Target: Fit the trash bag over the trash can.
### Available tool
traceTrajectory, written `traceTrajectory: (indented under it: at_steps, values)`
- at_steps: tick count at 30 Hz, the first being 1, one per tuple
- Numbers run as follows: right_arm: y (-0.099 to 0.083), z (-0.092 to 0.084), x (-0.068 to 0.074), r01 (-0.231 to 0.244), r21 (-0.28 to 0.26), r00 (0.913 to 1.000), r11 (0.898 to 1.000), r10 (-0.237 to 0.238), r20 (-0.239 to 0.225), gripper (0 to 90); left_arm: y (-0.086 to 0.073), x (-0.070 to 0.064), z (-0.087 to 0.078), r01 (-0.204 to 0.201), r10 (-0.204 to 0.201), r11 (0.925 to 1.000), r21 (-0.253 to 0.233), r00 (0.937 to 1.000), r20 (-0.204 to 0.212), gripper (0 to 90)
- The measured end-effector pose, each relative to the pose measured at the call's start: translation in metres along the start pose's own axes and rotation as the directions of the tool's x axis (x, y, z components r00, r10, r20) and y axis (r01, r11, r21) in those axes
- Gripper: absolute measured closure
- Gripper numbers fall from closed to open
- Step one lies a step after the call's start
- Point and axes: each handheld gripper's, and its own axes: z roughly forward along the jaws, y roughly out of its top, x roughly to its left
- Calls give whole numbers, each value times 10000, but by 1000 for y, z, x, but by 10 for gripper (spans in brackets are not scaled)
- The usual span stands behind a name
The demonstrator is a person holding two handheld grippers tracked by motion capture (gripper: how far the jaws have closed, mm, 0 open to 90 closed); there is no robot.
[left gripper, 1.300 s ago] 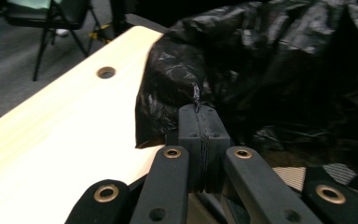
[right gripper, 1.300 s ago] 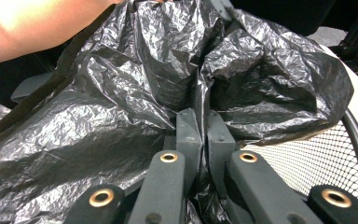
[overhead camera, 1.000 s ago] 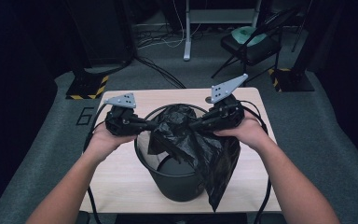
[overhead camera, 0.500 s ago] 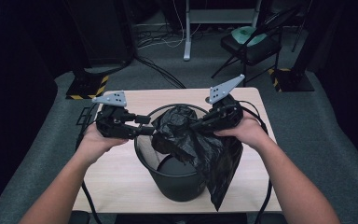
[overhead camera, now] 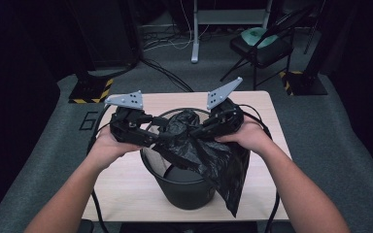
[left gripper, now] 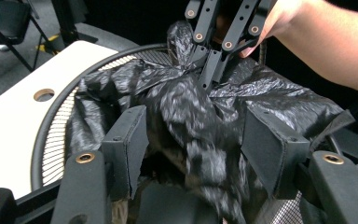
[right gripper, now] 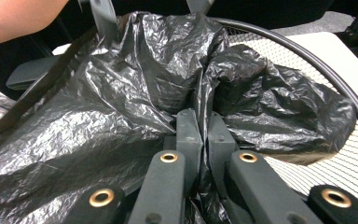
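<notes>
I'm working in what looks like a lab or recording studio: a small light wooden table (overhead camera: 126, 191) stands on grey carpet (overhead camera: 43, 174), ringed by dark curtained walls. Behind it I see loose cables (overhead camera: 167, 43), a folding chair (overhead camera: 262, 46) and hazard-striped stand bases (overhead camera: 90, 90).

light falls from above onto the pale bench (overhead camera: 126, 184), which is the brightest surface in the high view; the room around it sinks into near black. the high view is soft and slightly grainy. in the left gripper view the black bag (left gripper: 200, 121) smears with motion blur low in the frame. in the right gripper view its creases catch sharp white glints.
</notes>
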Motion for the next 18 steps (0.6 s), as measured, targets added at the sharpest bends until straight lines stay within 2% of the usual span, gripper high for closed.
traceTrajectory:
  at_steps: [4,5,6,8,10,11,12,18]
  values:
    - [3,3,2,54,-107,9999,9999,-56,-154,862,0,1,11,-4,2,9997,230,9999,122,406]
    - [3,3,2,68,-144,9998,9999,-70,-205,862,-1,1,15,-131,117,9992,375,9993,367,441]
    - [4,3,4,96,-207,9996,9997,-101,-263,860,-2,1,17,-283,267,9987,430,9989,384,577]
    - [6,4,5,156,-204,9996,9997,-161,-247,850,-3,-1,21,-581,561,9957,728,9980,284,682]
    - [6,4,5,109,-224,9998,9997,-113,-145,771,-5,-1,22,-662,640,9944,826,9975,295,766]
    - [6,4,5,36,-269,10000,9996,-37,-37,710,-8,0,23,-597,581,9940,915,9981,201,791]
    - [5,2,4,-205,-402,9994,9990,215,258,620,-9,1,23,-562,550,9939,949,9984,152,811]
    - [-7,-19,3,-688,-860,9942,9939,754,760,520,-18,10,19,-184,203,9949,994,9996,-189,846]
